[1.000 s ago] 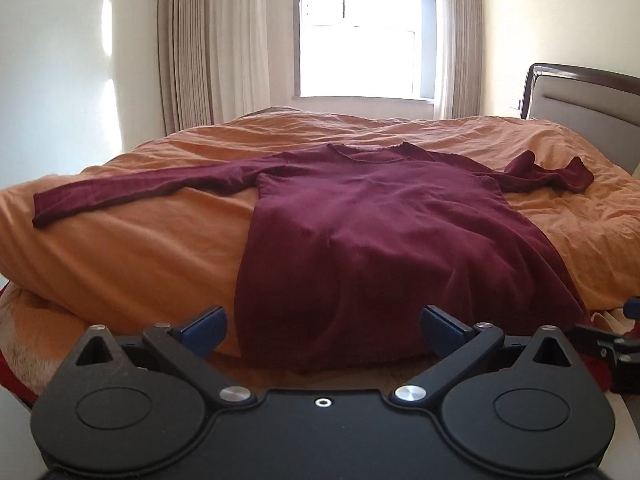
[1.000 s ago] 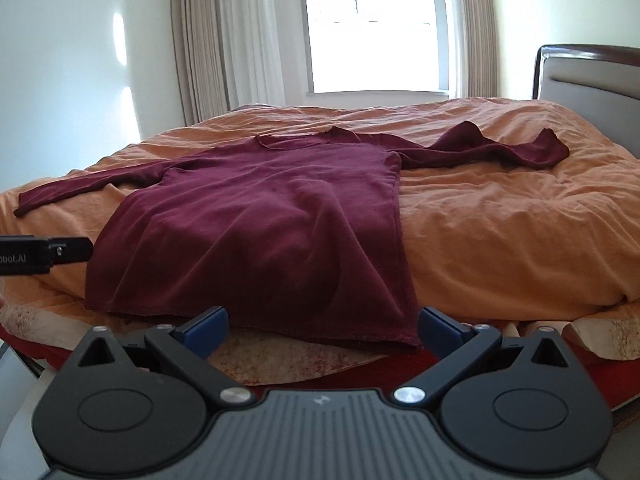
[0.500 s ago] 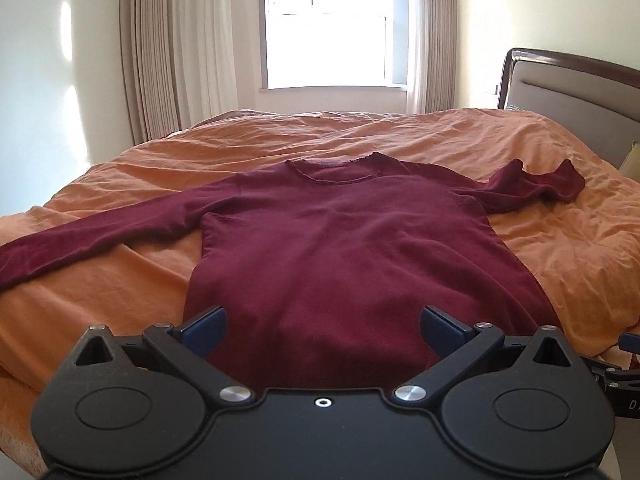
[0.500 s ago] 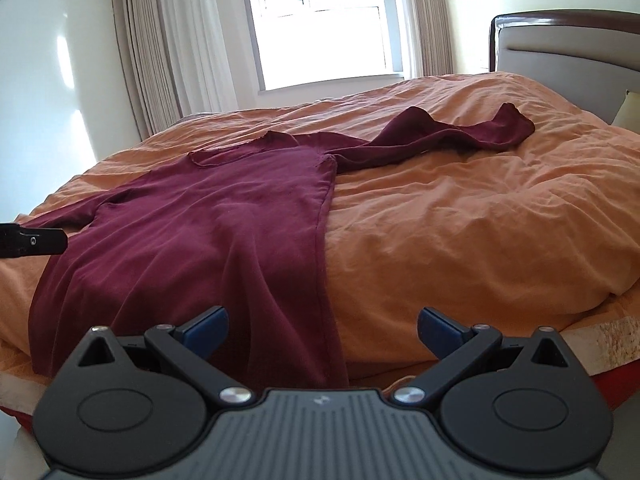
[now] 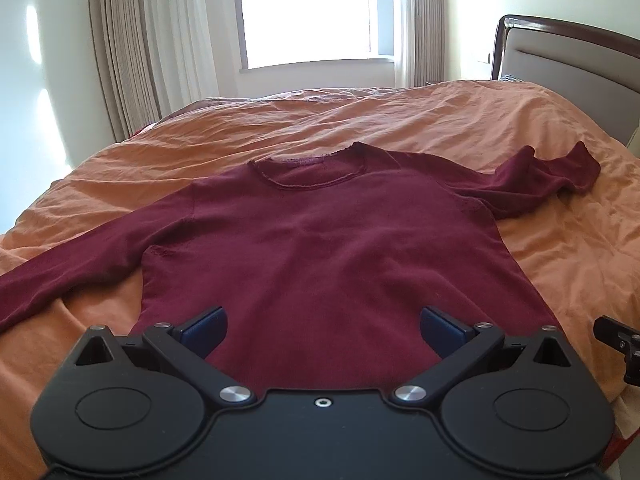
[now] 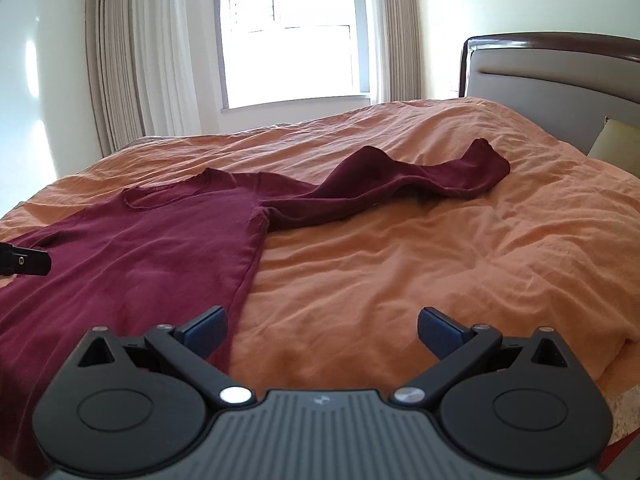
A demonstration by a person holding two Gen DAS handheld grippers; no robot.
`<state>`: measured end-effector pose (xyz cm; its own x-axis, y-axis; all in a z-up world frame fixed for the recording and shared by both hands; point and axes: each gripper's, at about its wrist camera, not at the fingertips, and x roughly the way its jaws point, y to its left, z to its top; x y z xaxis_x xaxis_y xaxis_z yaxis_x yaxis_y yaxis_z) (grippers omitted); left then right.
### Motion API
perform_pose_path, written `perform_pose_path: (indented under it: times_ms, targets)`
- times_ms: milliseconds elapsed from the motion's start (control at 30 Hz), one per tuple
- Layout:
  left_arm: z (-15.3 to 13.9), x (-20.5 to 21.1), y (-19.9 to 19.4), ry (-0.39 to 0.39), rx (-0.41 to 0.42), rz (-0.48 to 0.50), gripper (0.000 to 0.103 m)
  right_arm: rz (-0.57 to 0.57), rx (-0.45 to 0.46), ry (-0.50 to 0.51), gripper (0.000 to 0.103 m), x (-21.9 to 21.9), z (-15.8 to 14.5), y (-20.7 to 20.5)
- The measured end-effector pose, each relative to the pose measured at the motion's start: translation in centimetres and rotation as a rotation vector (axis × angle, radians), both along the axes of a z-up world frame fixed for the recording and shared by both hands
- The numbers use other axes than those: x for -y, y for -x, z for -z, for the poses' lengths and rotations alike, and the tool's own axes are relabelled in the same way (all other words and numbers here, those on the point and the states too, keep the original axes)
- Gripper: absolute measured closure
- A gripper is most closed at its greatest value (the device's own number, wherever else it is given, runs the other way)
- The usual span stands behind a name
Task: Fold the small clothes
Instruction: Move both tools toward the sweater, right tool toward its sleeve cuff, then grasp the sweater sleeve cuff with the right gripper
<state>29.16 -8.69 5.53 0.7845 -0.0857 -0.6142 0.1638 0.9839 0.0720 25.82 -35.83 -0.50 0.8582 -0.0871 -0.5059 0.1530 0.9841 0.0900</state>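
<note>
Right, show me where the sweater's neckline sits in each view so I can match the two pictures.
Left wrist: the neckline sits just above centre, facing the camera, midway between the open left claw's fingers.
Right wrist: the neckline lies left of centre, well left of the open right claw.
Shared landmark: the window behind the bed.

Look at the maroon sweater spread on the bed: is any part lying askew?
Yes. The dark maroon long-sleeved knit sweater lies flat on the orange duvet, but its sleeve nearest the headboard is bunched and humped, its cuff sticking up, rather than lying straight.
</note>
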Motion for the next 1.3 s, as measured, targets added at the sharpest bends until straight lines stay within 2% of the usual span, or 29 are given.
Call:
perform_pose_path:
  times_ms: [267,633,700,833,933,1000,1133,1233,1300]
  targets:
    - [0.6,1.3,-5.4,0.026,-0.007,-0.049,0.001,0.081,0.001,0.012,0.0,3.6,0.1,-4.6]
    - [4.4,3.1,-10.8,0.033,-0.05,-0.091,0.001,0.155,-0.02,0.009,0.0,7.3,1.2,-8.6]
    - [4.9,3.5,-11.5,0.031,-0.058,-0.092,0.001,0.177,0.024,-0.008,0.0,8.0,1.5,-8.7]
    - [6.2,4.0,-12.6,0.026,-0.082,-0.094,0.001,0.203,0.187,-0.102,0.0,11.3,1.4,-9.0]
    - [7.0,4.1,-13.2,0.024,-0.102,-0.097,0.001,0.23,0.223,-0.152,0.0,14.7,0.8,-10.9]
    - [7.3,4.1,-13.4,0.028,-0.11,-0.1,0.001,0.247,0.249,-0.132,0.0,17.0,0.3,-12.7]
    - [7.7,4.1,-13.6,0.034,-0.108,-0.101,0.001,0.291,0.215,-0.088,0.0,20.8,-0.3,-16.7]
    - [7.9,4.1,-13.7,0.037,-0.11,-0.102,0.0,0.342,0.153,-0.099,0.0,23.8,0.2,-19.7]
    - [8.0,4.0,-13.7,0.04,-0.111,-0.102,0.0,0.334,0.115,-0.136,0.0,25.3,0.9,-21.0]
